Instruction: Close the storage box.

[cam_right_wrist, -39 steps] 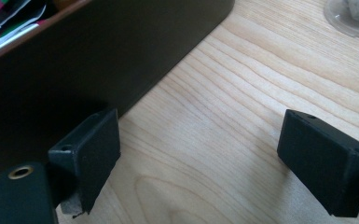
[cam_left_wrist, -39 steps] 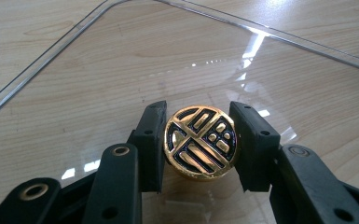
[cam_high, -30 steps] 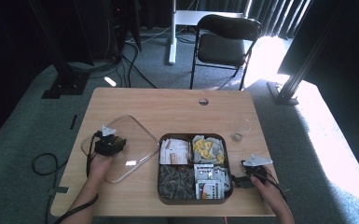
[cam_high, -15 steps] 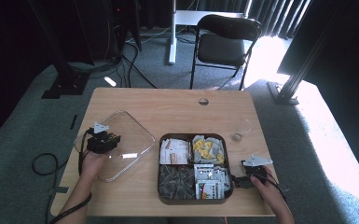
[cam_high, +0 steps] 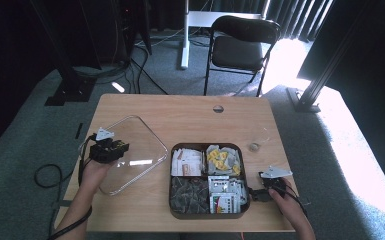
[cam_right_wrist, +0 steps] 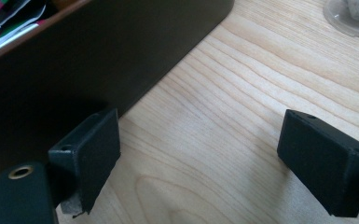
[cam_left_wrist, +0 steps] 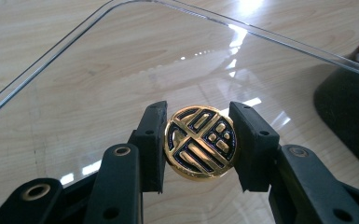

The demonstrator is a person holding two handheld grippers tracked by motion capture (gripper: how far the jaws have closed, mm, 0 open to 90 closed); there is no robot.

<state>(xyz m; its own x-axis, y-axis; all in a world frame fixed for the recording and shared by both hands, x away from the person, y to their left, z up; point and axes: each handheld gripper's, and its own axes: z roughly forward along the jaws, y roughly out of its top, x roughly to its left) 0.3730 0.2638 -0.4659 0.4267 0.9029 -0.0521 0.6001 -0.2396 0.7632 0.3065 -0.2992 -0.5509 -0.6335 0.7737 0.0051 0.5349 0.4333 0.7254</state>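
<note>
A black folding chair [cam_high: 242,42] stands on the carpet beyond the far edge of the tabletop [cam_high: 190,112], with cables [cam_high: 140,65] trailing over the floor to its left. A small round hole [cam_high: 218,108] sits in the wood near the far edge, and a little clear dish [cam_high: 253,147] lies to the right of the box, apart from it.

The dark box [cam_high: 207,181] rests on the near middle of the tabletop and is split into four compartments. The far left one holds white packets [cam_high: 186,161], the far right one yellow-and-white packets [cam_high: 221,157], the near left one dark packets [cam_high: 188,190], and the near right one white packets with green and red print [cam_high: 225,192].

A clear square lid [cam_high: 130,150] with rounded corners lies to the left of the box, its right edge close to the box wall. At its middle is a round knob [cam_left_wrist: 200,141], gold with a black pattern of bars and small squares. The left gripper [cam_high: 107,149] has its jaws closed on this knob, one pad pressed against each side of it, as the left gripper view shows. The lid looks tilted, though how far it is off the wood I cannot tell.

The right gripper [cam_high: 270,185] rests at the right side of the box. Its jaws stand wide open with bare wood between them; one pad [cam_right_wrist: 91,149] lies just beside the dark box wall, and whether it touches I cannot tell
</note>
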